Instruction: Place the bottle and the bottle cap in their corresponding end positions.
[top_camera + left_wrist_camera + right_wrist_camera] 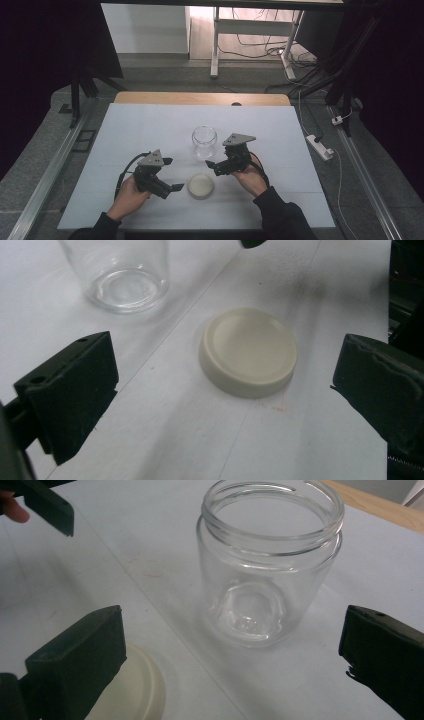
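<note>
Both grippers, left [169, 175] and right [214, 167], gape empty, so a hasty reach could skid the lid [248, 351] or topple the jar [270, 560].

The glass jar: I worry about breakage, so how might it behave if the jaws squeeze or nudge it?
The glass jar looks rigid and smooth, so probably slippery and breakable under hard squeezing. It stands upright, open and empty, so likely light; a push near its rim might tip it, and then it could roll.

A clear glass jar [204, 142] is standing upright and open on the white table [130, 135]. Its cream lid [200, 185] is lying flat nearby, apart from it.
</note>
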The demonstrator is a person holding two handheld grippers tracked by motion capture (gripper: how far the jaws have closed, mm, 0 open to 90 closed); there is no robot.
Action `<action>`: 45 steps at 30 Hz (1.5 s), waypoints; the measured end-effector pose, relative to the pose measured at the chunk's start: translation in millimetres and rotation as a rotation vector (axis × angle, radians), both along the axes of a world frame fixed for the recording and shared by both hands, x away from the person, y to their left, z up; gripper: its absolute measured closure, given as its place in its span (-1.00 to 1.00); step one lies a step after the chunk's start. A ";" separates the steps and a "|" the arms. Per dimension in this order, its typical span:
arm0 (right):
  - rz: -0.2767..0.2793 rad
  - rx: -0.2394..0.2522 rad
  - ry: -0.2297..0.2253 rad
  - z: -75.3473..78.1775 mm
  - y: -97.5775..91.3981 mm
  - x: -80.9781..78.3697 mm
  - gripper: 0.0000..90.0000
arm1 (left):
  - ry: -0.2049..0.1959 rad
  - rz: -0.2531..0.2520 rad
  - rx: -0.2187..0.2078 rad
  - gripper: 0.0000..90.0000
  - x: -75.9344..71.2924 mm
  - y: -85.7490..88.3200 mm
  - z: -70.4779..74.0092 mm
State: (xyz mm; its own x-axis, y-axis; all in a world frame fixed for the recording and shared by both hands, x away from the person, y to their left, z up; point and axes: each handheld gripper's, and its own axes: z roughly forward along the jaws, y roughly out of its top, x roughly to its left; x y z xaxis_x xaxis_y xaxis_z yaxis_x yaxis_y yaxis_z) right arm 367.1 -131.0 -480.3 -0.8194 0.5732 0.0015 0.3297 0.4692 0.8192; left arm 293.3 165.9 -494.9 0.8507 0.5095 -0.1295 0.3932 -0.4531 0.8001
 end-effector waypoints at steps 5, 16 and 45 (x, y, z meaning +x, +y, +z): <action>0.009 -0.001 -0.005 1.4 -4.2 -10.3 -1.00 | 0.000 0.038 -0.001 -1.00 -4.9 11.7 -0.3; 0.005 0.023 -0.016 6.9 -20.4 -33.0 -1.00 | 0.001 0.095 -0.023 -1.00 -22.5 35.0 0.7; -0.189 0.045 -0.040 5.2 -117.4 -94.8 -1.00 | 0.020 0.345 -0.097 -1.00 -89.6 123.3 -8.0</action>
State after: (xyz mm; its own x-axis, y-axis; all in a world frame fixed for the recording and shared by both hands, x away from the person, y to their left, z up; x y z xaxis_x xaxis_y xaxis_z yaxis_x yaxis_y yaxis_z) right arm 272.3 -248.5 -475.1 -0.6971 0.7170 0.0003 0.3754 0.3646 0.8521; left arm 203.7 289.2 -502.9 0.6273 0.7510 -0.2062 0.5257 -0.2130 0.8235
